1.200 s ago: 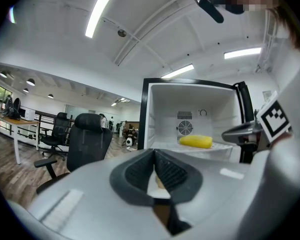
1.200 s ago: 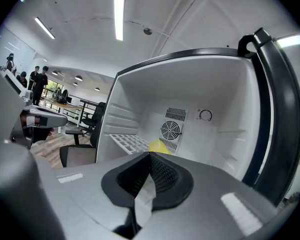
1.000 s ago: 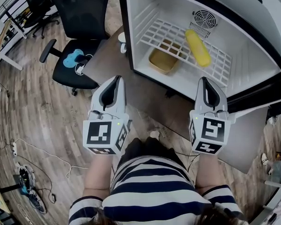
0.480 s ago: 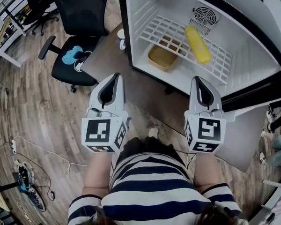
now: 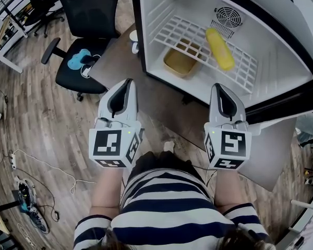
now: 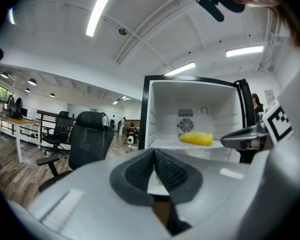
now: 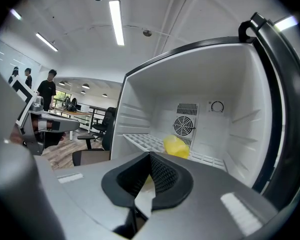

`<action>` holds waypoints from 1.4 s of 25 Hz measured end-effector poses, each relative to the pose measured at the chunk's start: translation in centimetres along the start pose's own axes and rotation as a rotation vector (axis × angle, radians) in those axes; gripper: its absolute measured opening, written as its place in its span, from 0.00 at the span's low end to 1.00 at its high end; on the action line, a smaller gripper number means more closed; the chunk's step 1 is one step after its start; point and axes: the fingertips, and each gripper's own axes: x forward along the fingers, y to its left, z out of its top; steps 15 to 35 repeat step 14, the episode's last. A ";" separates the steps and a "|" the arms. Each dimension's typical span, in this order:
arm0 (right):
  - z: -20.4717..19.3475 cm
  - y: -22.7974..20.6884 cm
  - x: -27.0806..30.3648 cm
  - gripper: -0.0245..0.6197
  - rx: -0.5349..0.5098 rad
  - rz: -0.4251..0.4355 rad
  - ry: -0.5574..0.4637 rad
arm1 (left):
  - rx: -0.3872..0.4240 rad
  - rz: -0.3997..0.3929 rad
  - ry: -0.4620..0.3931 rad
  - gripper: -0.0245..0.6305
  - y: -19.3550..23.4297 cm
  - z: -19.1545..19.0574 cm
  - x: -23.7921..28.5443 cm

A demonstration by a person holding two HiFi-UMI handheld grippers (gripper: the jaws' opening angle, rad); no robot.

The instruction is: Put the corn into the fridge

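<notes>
Now, long yellow corn cob (image 5: 220, 49) lying on white wire shelf (image 5: 182, 35) inside open white fridge (image 5: 281, 82), left gripper (image 5: 126, 82) and right gripper (image 5: 217, 86) closed tight, holding nothing, brown wooden floor (image 5: 36, 119), black office chair (image 5: 86, 14) beside.

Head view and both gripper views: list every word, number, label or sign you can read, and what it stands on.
No text can be read in any view.
Left gripper and right gripper: their cubes carry black-and-white square patterns, no letters or digits.
Dial in the fridge: any markings are too small to read.
</notes>
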 end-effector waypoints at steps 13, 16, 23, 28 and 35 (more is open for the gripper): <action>0.3 0.2 0.2 0.03 0.027 0.040 -0.007 | 0.008 0.006 -0.001 0.04 0.0 0.4 0.1; 0.3 0.3 0.2 0.03 0.028 0.043 -0.008 | 0.008 0.006 -0.001 0.04 -0.1 0.4 0.1; 0.3 0.3 0.2 0.03 0.028 0.043 -0.008 | 0.008 0.006 -0.001 0.04 -0.1 0.4 0.1; 0.3 0.3 0.2 0.03 0.028 0.043 -0.008 | 0.008 0.006 -0.001 0.04 -0.1 0.4 0.1; 0.3 0.3 0.2 0.03 0.028 0.043 -0.008 | 0.008 0.006 -0.001 0.04 -0.1 0.4 0.1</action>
